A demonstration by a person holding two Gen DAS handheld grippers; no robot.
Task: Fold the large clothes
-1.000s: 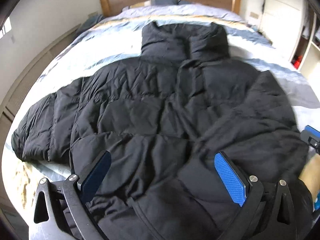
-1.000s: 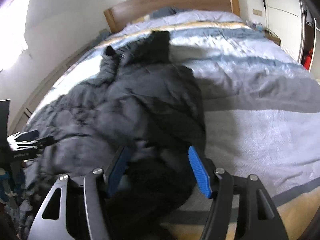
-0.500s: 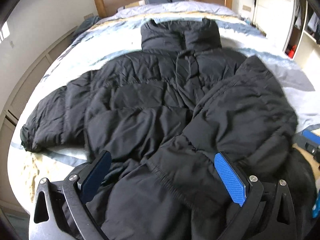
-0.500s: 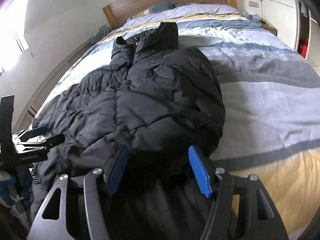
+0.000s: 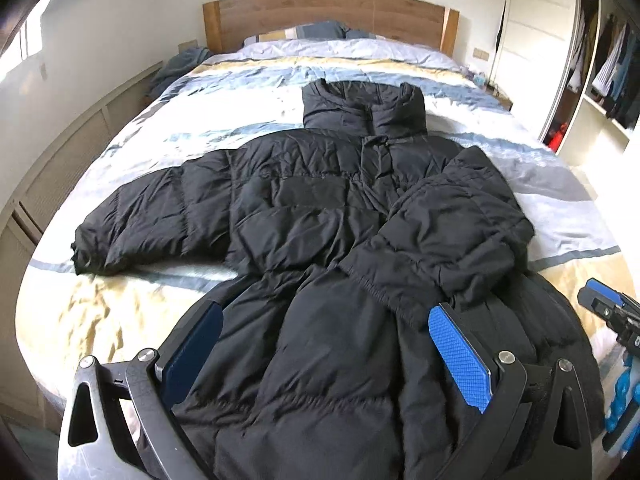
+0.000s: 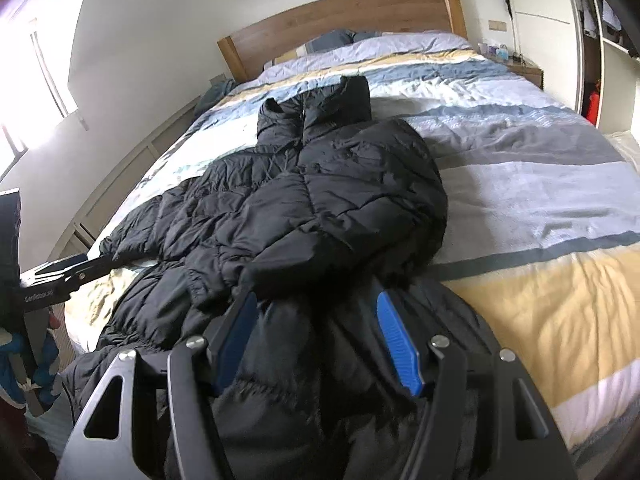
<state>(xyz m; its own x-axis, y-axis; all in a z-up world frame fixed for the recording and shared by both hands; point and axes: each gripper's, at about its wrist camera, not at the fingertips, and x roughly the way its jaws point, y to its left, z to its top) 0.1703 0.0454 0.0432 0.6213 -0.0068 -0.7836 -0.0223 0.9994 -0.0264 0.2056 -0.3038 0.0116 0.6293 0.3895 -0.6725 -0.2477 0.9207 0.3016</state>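
Folding a black puffer jacket (image 5: pixel 320 216) at the bed's (image 6: pixel 540 184) foot: 1 sleeve (image 5: pixel 448 236) crossed, the other (image 5: pixel 152 216) waiting; both the left gripper (image 5: pixel 324 344) and right gripper (image 6: pixel 316 336) gape over the hem, gripping nothing.

I am standing in a home bedroom: a wide bed (image 5: pixel 248 92) with a striped duvet is filling the room, a wooden headboard (image 5: pixel 328 12) is backing it, and an open wardrobe (image 5: pixel 600 60) is showing hanging clothes.
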